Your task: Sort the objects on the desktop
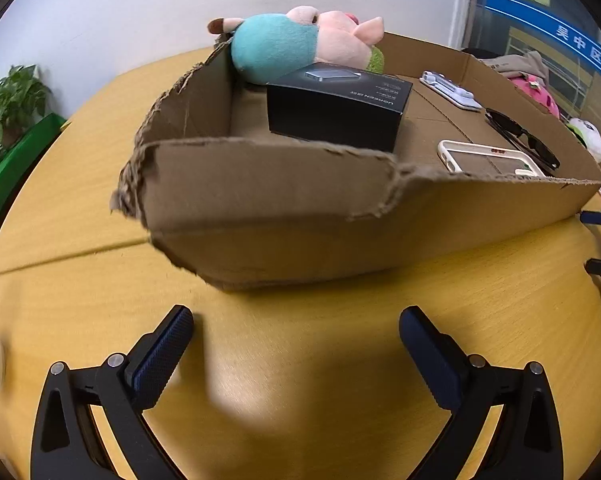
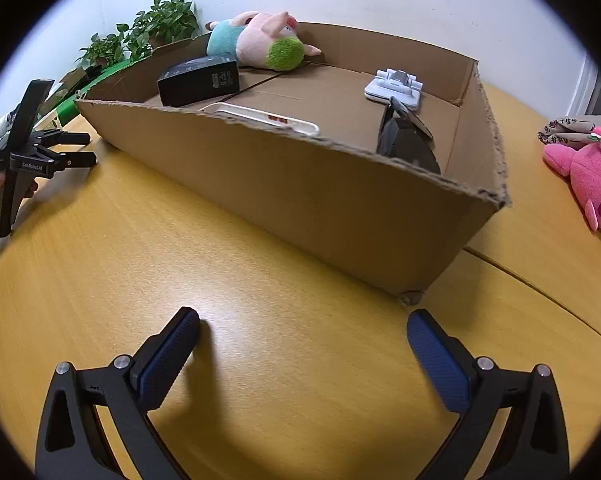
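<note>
Both the left gripper [image 1: 296,320] and the right gripper [image 2: 302,324] hover over the wooden table [image 2: 260,360], fingers spread apart and empty. The cardboard box [image 2: 340,208] already holds a plush pig [image 2: 260,40], black box [image 2: 198,80], white phone case [image 1: 488,158] and sunglasses [image 1: 520,136]. Its near wall hides part of the case. At the right edge a pink plush [image 2: 592,180] is cut off.

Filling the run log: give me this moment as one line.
left gripper: open, empty | right gripper: open, empty | cardboard box: holds black box, plush pig, phone case, sunglasses
</note>
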`<state>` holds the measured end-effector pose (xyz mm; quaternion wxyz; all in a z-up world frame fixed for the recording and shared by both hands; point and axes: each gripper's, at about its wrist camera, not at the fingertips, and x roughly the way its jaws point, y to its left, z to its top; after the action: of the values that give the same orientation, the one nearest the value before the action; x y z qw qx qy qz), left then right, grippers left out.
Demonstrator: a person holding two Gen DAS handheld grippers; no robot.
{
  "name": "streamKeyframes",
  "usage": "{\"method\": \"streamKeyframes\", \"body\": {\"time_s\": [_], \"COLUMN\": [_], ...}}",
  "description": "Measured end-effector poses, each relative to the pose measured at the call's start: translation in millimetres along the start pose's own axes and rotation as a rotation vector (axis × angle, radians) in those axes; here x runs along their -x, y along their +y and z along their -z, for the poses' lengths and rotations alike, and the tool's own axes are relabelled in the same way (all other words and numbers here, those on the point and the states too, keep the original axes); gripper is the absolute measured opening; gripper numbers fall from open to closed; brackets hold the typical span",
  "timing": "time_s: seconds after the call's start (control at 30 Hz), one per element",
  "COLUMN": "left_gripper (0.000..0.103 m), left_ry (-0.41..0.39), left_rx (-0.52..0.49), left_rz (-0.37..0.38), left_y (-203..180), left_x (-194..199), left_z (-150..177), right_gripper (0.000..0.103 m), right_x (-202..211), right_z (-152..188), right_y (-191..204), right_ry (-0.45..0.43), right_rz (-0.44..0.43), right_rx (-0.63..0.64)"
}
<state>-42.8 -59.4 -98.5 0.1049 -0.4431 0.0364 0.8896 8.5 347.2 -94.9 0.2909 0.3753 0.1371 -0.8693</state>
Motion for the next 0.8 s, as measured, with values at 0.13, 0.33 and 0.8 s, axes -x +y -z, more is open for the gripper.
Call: {"method": "streamKeyframes", "body": {"time_s": [0.13, 0.33, 0.8], "left_gripper": [0.103, 0.103, 0.103], "left_ry": [0.013, 0.018, 0.018], "left_rx": [-0.008, -0.012, -0.008], "left_rz": [-0.002, -0.002, -0.008], "left_y": [-2.9, -2.5, -3.2], "left_x": [0.6, 1.5, 1.3], "left_z": [-8.2, -11.3, -12.2], "right_gripper": [0.103, 0.103, 0.103], "right_x": [34.0, 22.1, -5.9], "right_z": [-50.3, -93.8, -120.4], "right_y": [-32.7, -24.6, -5.5], "right_ry": [0.082, 0.108, 0.117], "right_rz": [-0.032, -0.034, -0.031], "right_rx": [-0.002, 0.005, 0.007]}}
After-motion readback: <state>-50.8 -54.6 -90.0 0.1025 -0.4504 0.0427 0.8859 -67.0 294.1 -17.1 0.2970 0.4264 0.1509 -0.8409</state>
